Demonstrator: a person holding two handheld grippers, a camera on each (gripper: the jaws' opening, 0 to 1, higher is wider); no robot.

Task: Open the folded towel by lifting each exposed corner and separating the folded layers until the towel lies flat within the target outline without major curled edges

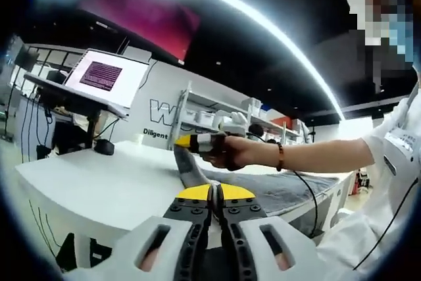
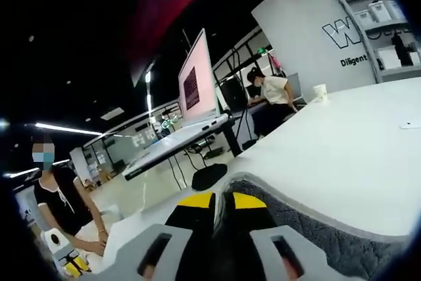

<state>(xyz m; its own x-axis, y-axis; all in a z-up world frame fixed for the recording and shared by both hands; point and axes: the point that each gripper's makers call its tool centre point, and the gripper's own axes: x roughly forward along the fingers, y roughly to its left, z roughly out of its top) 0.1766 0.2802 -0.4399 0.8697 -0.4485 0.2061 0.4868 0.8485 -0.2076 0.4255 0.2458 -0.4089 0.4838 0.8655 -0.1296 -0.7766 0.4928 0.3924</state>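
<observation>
A grey towel (image 1: 283, 189) lies on the white table (image 1: 99, 182), one corner pulled up into a peak (image 1: 187, 166). A person's hand holds my right gripper (image 1: 184, 142) over that peak, shut on the raised corner. In the right gripper view the towel (image 2: 316, 225), with its pale edge, runs from between the yellow-tipped jaws of my right gripper (image 2: 216, 201) off to the right. My left gripper (image 1: 214, 193) is low in its own view, jaws shut together with nothing between them, short of the table's near edge.
A laptop on a raised stand (image 1: 105, 77) and a dark mouse (image 1: 104, 147) sit at the table's far left. A paper cup (image 2: 320, 92) stands farther along the table. Shelving (image 1: 217, 113) lines the back wall. Two other people (image 2: 270, 90) (image 2: 59, 202) are nearby.
</observation>
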